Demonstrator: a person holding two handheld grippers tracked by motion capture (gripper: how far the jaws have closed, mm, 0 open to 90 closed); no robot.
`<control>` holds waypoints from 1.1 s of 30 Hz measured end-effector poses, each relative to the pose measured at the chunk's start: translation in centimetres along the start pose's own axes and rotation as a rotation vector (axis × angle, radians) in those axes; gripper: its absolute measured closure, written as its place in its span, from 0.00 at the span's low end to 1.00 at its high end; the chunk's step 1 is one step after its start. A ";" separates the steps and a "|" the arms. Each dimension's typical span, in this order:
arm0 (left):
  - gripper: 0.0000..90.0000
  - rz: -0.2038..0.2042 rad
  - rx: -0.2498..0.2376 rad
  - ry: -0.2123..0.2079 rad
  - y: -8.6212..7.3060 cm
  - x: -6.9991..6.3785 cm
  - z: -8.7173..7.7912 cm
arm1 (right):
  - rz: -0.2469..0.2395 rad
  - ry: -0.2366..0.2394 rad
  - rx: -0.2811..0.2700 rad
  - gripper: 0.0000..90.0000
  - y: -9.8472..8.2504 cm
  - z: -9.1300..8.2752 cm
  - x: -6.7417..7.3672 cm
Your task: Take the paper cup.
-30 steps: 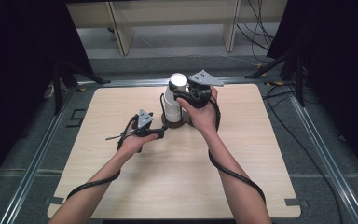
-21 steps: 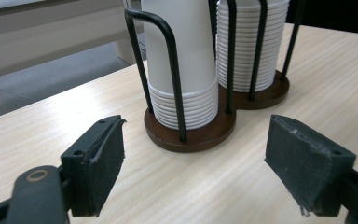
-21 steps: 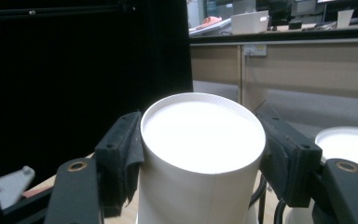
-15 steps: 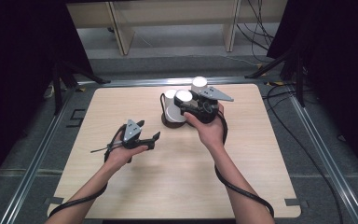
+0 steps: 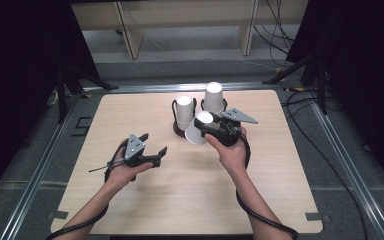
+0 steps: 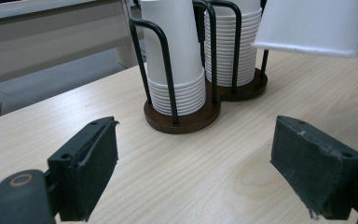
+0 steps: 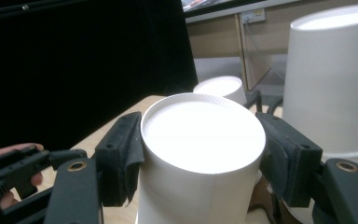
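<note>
Your right gripper [image 5: 206,131] clamps a white paper cup [image 5: 198,128], held tilted above the desk [image 5: 280,200] just beside the cup holder [image 5: 180,131]. Your left gripper [image 5: 156,154] has just been opening with nothing between its jaws.

A pale wooden table [image 5: 130,210] carries a dark cup holder [image 6: 182,119] with two stacks of white cups [image 6: 177,70]. The holder stands just beyond the right claw [image 5: 215,131], and ahead of the left claw [image 5: 152,150].

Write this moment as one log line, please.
right gripper: shut on paper cup, upside down, above table | left gripper: open, jaws just opening, nothing between | cup holder: two stacks
</note>
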State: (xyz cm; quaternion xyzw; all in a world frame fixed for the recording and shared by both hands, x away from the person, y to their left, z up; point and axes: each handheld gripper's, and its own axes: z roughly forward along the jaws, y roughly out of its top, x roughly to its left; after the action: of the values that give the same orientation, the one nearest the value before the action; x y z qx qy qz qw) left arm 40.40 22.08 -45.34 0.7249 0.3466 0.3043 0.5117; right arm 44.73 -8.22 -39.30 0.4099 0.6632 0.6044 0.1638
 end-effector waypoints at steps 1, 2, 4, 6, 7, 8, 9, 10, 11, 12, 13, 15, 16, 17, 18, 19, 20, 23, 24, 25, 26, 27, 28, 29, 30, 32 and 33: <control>0.16 0.000 0.000 0.000 0.0 0.0 0.0 | 0.000 0.000 0.000 0.39 0.0 0.0 0.0; 0.16 -0.003 -0.011 -0.001 0.0 0.0 0.0 | 0.009 0.007 0.002 0.39 -0.1 -0.1 0.0; 0.16 0.002 0.000 0.000 0.0 0.0 -0.3 | 0.022 -0.003 -0.001 0.39 -0.5 -0.3 -0.4; 0.16 -0.002 -0.015 -0.005 -0.1 -0.1 -0.3 | 0.037 0.004 0.001 0.39 -0.7 -0.5 -0.4; 0.16 -0.002 -0.015 -0.007 -0.2 -0.2 -0.3 | 0.029 -0.004 0.001 0.39 -0.8 -0.5 -0.5; 0.16 -0.002 -0.015 -0.007 -0.2 -0.2 -0.3 | 0.029 -0.004 0.001 0.39 -0.8 -0.5 -0.5; 0.16 -0.003 -0.004 -0.007 -0.1 -0.2 -0.5 | 0.033 -0.004 0.000 0.39 -0.9 -0.6 -0.6; 0.16 -0.003 -0.006 -0.008 -0.2 -0.3 -0.6 | 0.042 -0.006 -0.002 0.39 -1.0 -0.7 -0.6; 0.16 -0.003 -0.006 -0.008 -0.2 -0.3 -0.6 | 0.042 -0.006 -0.002 0.39 -1.0 -0.7 -0.6; 0.16 -0.009 -0.018 -0.015 -0.3 -0.4 -0.6 | 0.059 0.002 -0.003 0.39 -1.2 -0.9 -0.7; 0.16 -0.009 -0.018 -0.015 -0.3 -0.4 -0.6 | 0.059 0.002 -0.003 0.39 -1.2 -0.9 -0.7; 0.16 -0.015 -0.005 -0.017 -0.4 -0.6 -0.9 | 0.098 0.008 -0.003 0.39 -1.7 -0.9 -0.8; 0.16 -0.019 -0.007 -0.019 -0.4 -0.6 -0.9 | 0.123 0.017 -0.002 0.39 -2.0 -0.9 -0.8; 0.16 -0.019 -0.007 -0.019 -0.4 -0.6 -0.9 | 0.118 0.010 -0.002 0.39 -2.1 -0.9 -0.9; 0.16 -0.019 -0.008 -0.021 -0.4 -0.7 -0.9 | 0.151 0.022 -0.002 0.39 -2.4 -0.9 -0.9; 0.16 -0.018 -0.012 -0.023 -0.5 -0.7 -1.0 | 0.151 0.022 -0.002 0.39 -2.4 -0.9 -0.9; 0.16 -0.021 -0.013 -0.025 -0.5 -0.8 -1.0 | 0.166 0.021 -0.003 0.39 -2.8 -0.9 -1.2; 0.15 -0.025 -0.007 -0.035 -0.4 -0.9 -1.2 | 0.219 0.039 -0.004 0.39 -3.3 -0.7 -1.3; 0.14 -0.025 -0.007 -0.035 -0.4 -0.9 -1.2 | 0.225 0.031 -0.004 0.39 -3.5 -0.7 -1.4; 0.14 -0.025 -0.008 -0.033 -0.4 -0.9 -1.2 | 0.233 0.032 -0.006 0.39 -3.6 -0.7 -1.5; 0.14 -0.026 -0.008 -0.034 -0.4 -0.9 -1.2 | 0.270 0.040 -0.002 0.39 -3.7 -0.7 -1.4; 0.14 -0.026 -0.008 -0.034 -0.4 -0.9 -1.2 | 0.270 0.040 -0.002 0.39 -3.7 -0.7 -1.4; 0.14 -0.024 -0.008 -0.034 -0.4 -0.9 -1.2 | 0.279 0.037 -0.009 0.39 -3.9 -0.6 -1.6; 0.14 -0.024 -0.008 -0.034 -0.4 -0.9 -1.2 | 0.279 0.037 -0.009 0.39 -3.9 -0.6 -1.6; 0.13 -0.028 -0.008 -0.038 -0.4 -1.0 -1.2 | 0.299 0.042 -0.006 0.39 -4.1 -0.6 -1.6; 0.13 -0.029 -0.011 -0.038 -0.4 -1.1 -1.2 | 0.325 0.049 -0.001 0.39 -4.4 -0.5 -1.6; 0.13 -0.029 -0.011 -0.038 -0.4 -1.1 -1.2 | 0.321 0.056 -0.005 0.39 -4.5 -0.4 -1.8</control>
State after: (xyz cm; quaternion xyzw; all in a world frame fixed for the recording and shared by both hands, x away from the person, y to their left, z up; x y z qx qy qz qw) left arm 38.72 21.94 -45.49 0.7226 0.3458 0.2848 0.5265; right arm 43.93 -9.51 -43.95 0.4931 0.5920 0.6357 0.0475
